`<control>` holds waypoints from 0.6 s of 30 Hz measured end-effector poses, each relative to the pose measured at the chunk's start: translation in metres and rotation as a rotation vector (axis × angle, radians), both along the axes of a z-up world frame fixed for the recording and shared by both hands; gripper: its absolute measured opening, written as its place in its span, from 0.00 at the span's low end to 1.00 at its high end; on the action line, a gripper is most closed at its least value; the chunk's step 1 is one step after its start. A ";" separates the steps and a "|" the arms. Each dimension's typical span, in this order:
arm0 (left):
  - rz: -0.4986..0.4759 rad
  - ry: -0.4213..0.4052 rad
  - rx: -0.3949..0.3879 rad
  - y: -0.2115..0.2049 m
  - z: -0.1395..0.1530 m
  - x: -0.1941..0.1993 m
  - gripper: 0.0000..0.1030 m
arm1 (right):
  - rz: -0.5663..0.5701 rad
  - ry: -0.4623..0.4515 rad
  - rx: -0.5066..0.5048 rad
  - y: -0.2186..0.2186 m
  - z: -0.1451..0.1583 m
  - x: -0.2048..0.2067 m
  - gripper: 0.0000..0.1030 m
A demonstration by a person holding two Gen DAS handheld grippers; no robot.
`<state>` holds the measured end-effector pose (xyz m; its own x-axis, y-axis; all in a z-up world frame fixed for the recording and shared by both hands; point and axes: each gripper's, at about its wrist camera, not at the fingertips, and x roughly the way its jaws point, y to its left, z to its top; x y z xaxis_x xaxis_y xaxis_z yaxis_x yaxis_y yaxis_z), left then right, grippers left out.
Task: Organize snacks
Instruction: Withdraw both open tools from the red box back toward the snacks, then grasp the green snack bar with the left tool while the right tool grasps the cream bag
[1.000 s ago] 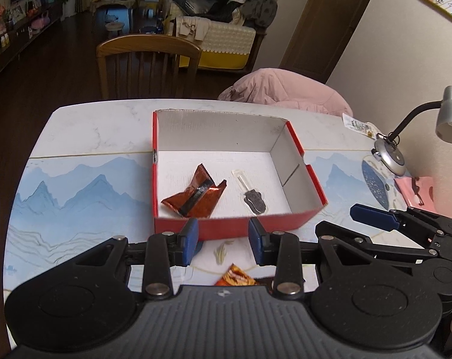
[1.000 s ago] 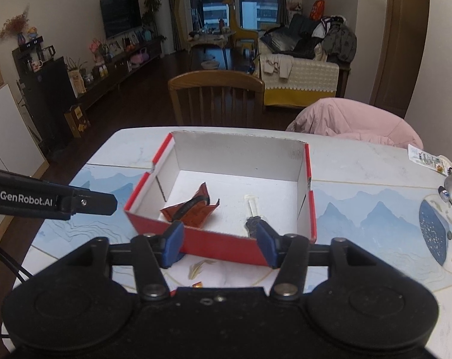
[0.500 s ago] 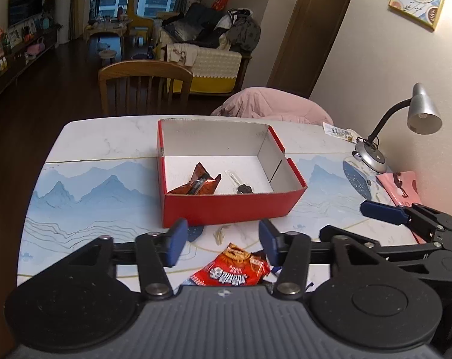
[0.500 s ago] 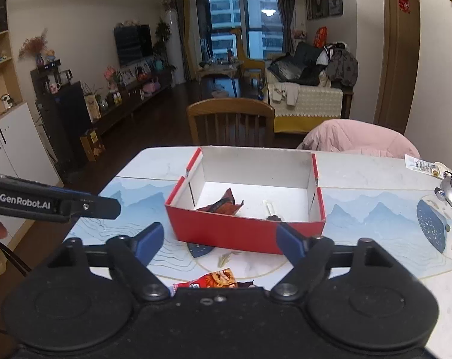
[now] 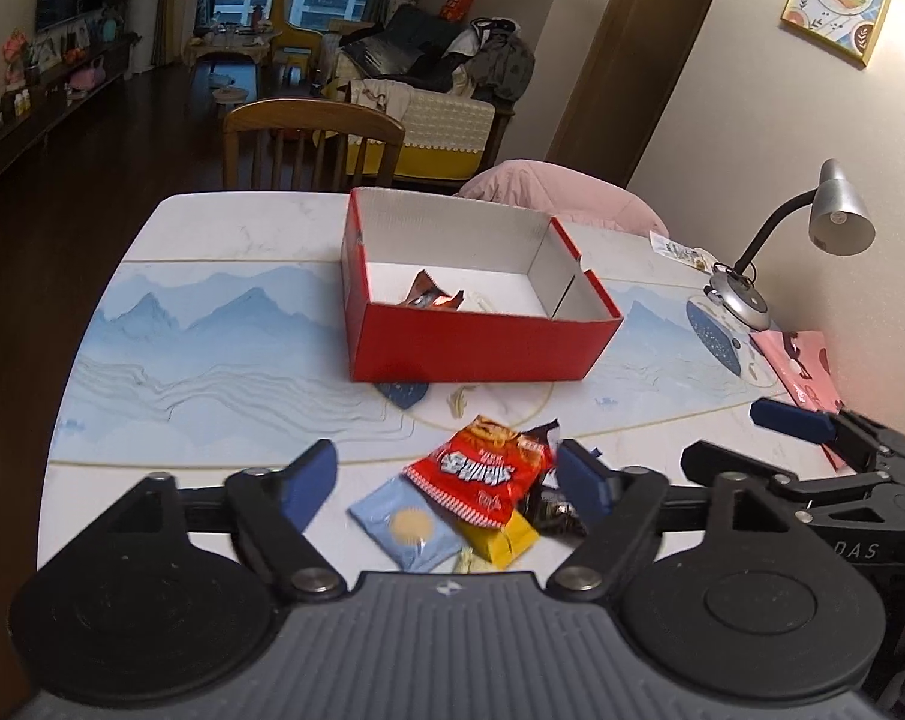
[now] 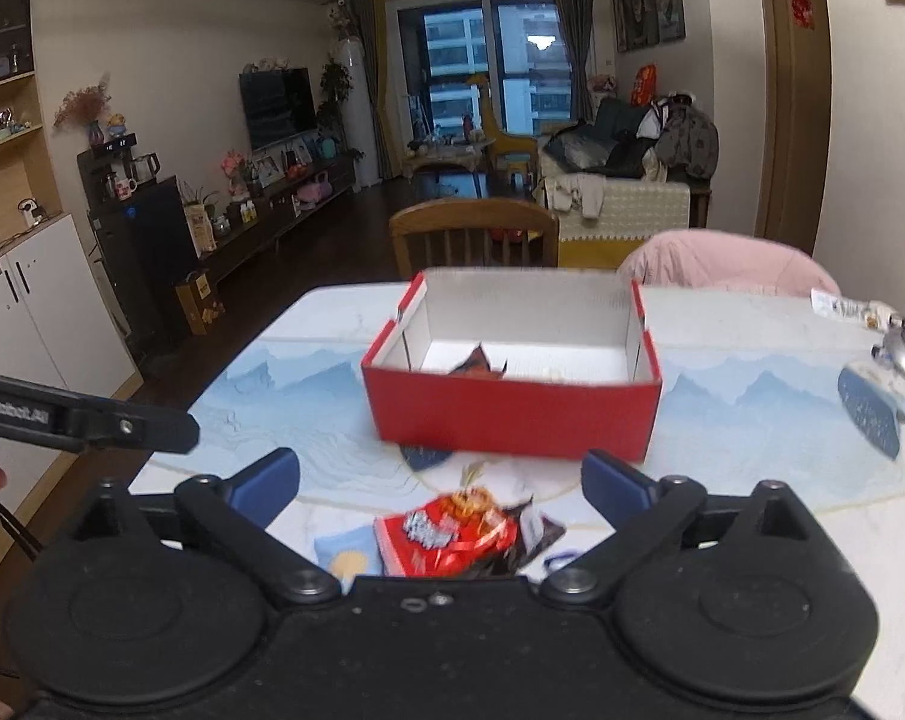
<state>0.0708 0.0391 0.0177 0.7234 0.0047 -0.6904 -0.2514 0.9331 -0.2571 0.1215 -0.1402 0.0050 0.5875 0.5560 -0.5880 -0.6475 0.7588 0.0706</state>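
Note:
A red box [image 5: 476, 348] with white inside stands mid-table and holds a brown wrapper [image 5: 431, 297]; it also shows in the right wrist view [image 6: 512, 414]. A pile of snacks lies near the front edge: a red packet [image 5: 482, 471], a light blue packet [image 5: 407, 525], a yellow one [image 5: 503, 537] and a dark one [image 5: 551, 507]. My left gripper [image 5: 449, 480] is open and empty, its jaws either side of the pile. My right gripper [image 6: 440, 489] is open and empty above the red packet [image 6: 446, 540].
A desk lamp [image 5: 806, 240] and a pink pouch [image 5: 803, 363] sit at the table's right side. A wooden chair [image 5: 311, 144] and a pink cushion [image 5: 566, 192] stand behind the table. The right gripper shows in the left wrist view [image 5: 812, 426].
Both grippers pulled back from the box toward the table's front edge and opened wider. The snack pile came into view between the fingers.

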 end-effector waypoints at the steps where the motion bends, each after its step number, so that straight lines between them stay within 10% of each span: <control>1: 0.002 0.000 0.005 -0.001 -0.002 -0.004 0.82 | -0.001 0.012 -0.003 -0.001 -0.003 -0.002 0.98; 18: 0.129 0.280 -0.187 0.011 -0.103 0.001 0.85 | 0.154 0.147 -0.203 0.027 -0.086 -0.031 0.98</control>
<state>0.0717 0.0504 -0.0849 0.5079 -0.0610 -0.8593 -0.4490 0.8325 -0.3245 0.0909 -0.1132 -0.0813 0.4055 0.4941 -0.7690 -0.7498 0.6610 0.0293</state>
